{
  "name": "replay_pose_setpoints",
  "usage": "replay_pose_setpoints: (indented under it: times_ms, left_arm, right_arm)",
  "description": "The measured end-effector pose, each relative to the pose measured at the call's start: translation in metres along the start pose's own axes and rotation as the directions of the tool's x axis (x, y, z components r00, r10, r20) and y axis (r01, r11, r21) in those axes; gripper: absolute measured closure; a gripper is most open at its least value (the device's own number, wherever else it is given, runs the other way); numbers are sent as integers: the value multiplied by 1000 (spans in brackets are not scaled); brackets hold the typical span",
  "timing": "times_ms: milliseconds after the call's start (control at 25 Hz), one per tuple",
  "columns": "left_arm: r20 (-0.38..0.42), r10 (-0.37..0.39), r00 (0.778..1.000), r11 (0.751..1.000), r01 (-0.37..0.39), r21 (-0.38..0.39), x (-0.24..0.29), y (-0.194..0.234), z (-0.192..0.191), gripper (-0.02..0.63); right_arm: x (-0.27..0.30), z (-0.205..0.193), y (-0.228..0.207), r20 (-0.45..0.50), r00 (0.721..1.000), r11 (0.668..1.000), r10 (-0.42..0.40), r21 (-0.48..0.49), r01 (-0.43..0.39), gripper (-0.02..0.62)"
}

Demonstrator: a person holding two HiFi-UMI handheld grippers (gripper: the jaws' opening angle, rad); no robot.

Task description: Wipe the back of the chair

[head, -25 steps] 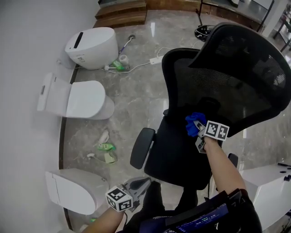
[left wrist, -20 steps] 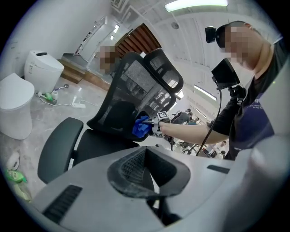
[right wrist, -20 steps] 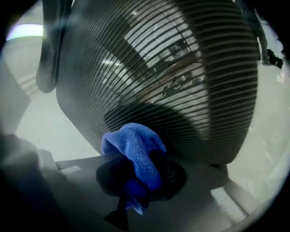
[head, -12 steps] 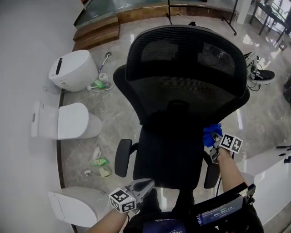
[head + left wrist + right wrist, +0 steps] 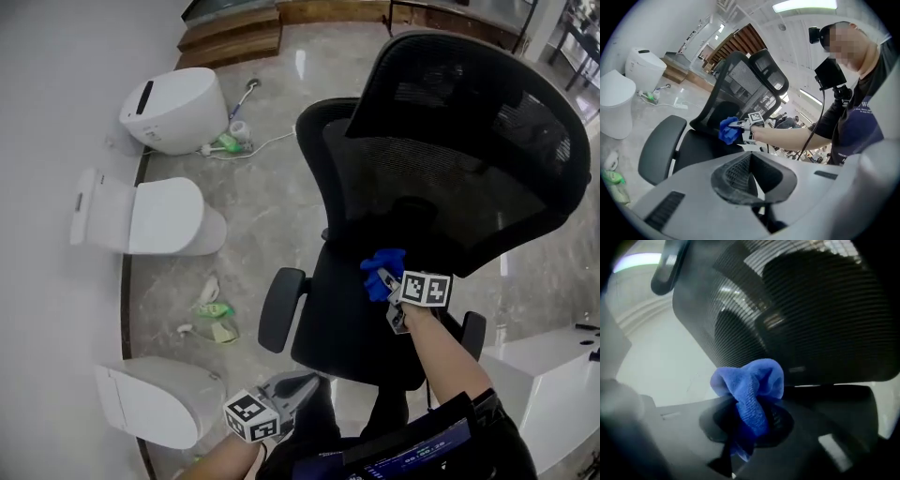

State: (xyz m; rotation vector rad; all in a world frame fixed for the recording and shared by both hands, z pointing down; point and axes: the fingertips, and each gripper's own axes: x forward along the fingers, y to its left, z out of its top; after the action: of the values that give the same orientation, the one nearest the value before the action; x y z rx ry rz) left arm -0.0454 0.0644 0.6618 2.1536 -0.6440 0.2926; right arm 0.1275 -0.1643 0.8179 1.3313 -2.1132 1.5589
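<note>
R gripper (image 5: 382, 278) was clamped on a crumpled blue cloth (image 5: 751, 380). The jaws pinched its lower folds, w/ the bunched top puffing out past the tips. I held it low at the seat-facing side of the black mesh office chair (image 5: 441, 178). That put it at the bottom of the backrest, just above the seat pad (image 5: 347, 323) and below the dark lumbar block (image 5: 412, 216). Couldn't tell whether the cloth was pressing the mesh or sat just shy of it. My forearm (image 5: 448, 352) lay over the seat's edge, near one black armrest (image 5: 472, 330). The other armrest (image 5: 277, 307) was on the wall side. The curved headrest (image 5: 469, 89) tilted over the top of the backrest.

L gripper (image 5: 300, 379) hung low by my body, well apart from the chair back. Its jaws were pressed together w/ nothing btw them, and its view looked across the seat toward the cloth.

Grey marbled floor (image 5: 272, 197) lay under it all. Three white toilets (image 5: 169, 216) sat in a row along the white wall (image 5: 47, 141) at left. Green-and-white bits of litter (image 5: 215, 307) lay on the floor btw the two nearer ones. A white counter corner (image 5: 553, 370) showed at lower right.
</note>
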Motion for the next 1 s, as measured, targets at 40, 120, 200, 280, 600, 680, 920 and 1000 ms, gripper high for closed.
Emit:
replay_pose_setpoints:
  times_ms: [40,120,200,280,600,680,920,1000]
  left_arm:
    - [8,17,1000,1000,-17,-7,-12,9,-2,604]
    - [28,48,998,999,-47,-23,-35,26,-5,604]
    - [45,72,996,997,-70,-40,-58,41,-8,604]
    - [56,93,994,994,-90,-55,-76,58,-11,604]
    - [53,118,992,990,-113,-85,-89,85,-16,604]
    - [48,108,993,992,-104,-74,-78,79,-8,604]
    - [20,52,998,998,-51,-23,-27,42,16,604]
    - [4,30,1000,1000,-30,-1,-6,26,22,604]
  right_arm:
    - [24,-5,17,-21,1000,1000,19,-12,-19,531]
    - [63,-12,49,-54,997,998,46,-34,-48,532]
    - [95,-17,71,-77,995,997,55,-58,-60,531]
    - [122,-19,81,-83,996,997,45,-64,-51,531]
    - [118,5,40,-27,999,999,-21,39,22,531]
    - [94,12,17,-8,999,997,-42,68,42,531]
    - [-9,30,-74,62,988,976,-144,171,131,531]
    - [-45,33,-102,74,983,969,-168,197,151,531]
